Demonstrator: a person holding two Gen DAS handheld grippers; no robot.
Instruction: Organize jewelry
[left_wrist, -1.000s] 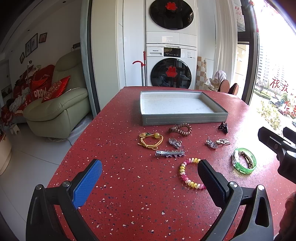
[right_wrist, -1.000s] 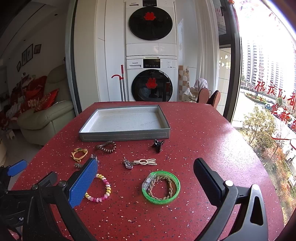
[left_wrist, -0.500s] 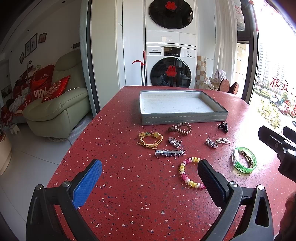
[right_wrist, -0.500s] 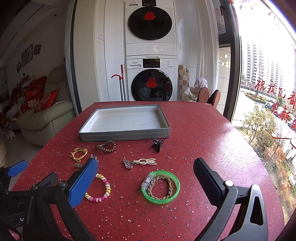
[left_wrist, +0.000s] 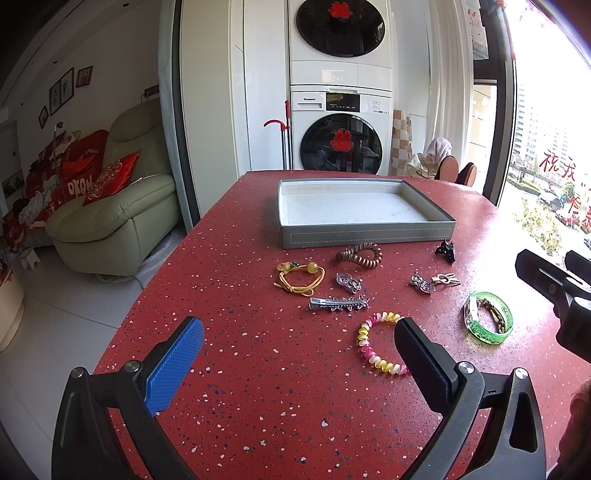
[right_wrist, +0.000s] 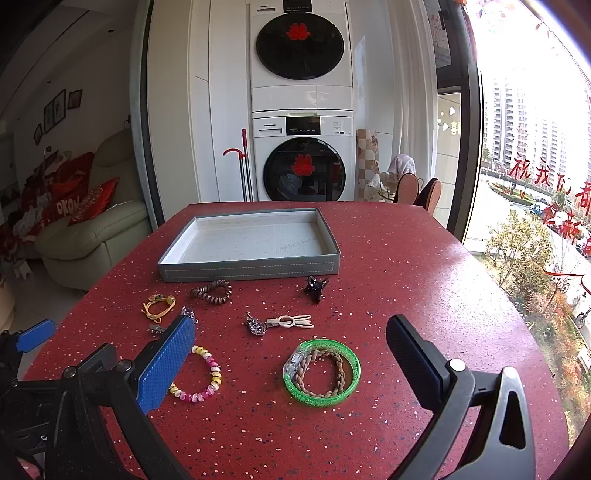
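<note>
Red worktop (right_wrist: 424, 280): both hand-held grippers spread, empty. Green bangle (right_wrist: 322, 373) sits btwn right hand-held gripper (right_wrist: 291, 365) fingers; pink bead bracelet (left_wrist: 378, 347) by left hand-held gripper (left_wrist: 299, 354) right finger. Tray (left_wrist: 365, 233) well ahead w/ other jewelry scattered before it.

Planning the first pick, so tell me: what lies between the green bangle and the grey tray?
In the right wrist view, a cream hair clip and a black claw clip lie between the green bangle and the grey tray.
</note>
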